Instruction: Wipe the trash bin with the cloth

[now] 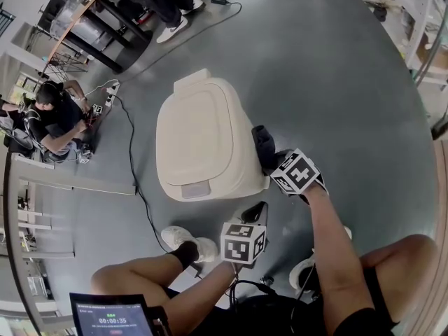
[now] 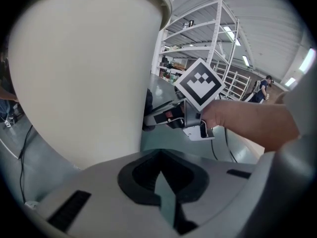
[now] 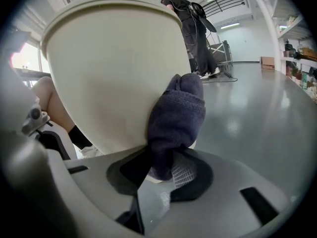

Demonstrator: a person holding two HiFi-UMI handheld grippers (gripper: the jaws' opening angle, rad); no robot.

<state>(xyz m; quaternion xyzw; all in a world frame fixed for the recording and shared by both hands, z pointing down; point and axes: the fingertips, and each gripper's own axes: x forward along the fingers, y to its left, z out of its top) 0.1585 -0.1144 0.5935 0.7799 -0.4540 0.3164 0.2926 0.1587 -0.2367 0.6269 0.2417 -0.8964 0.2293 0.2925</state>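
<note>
A cream trash bin [image 1: 203, 138] with its lid closed stands on the grey floor. My right gripper [image 1: 274, 161] is shut on a dark blue cloth [image 1: 264, 148], which is pressed against the bin's right side. In the right gripper view the bunched cloth [image 3: 176, 118] sticks out of the gripper [image 3: 161, 170] and touches the bin's wall [image 3: 109, 68]. My left gripper [image 1: 255, 211] is below the bin's near right corner, apart from it, shut on nothing. The left gripper view shows the bin's wall [image 2: 84, 73] close on the left, with the left gripper [image 2: 159, 175] at the bottom.
A black cable [image 1: 133, 166] runs over the floor left of the bin. One person [image 1: 56, 117] sits at the far left and another [image 1: 168, 5] stands at the top. My shoe [image 1: 185, 240] is just below the bin. White shelving [image 2: 198, 38] stands behind.
</note>
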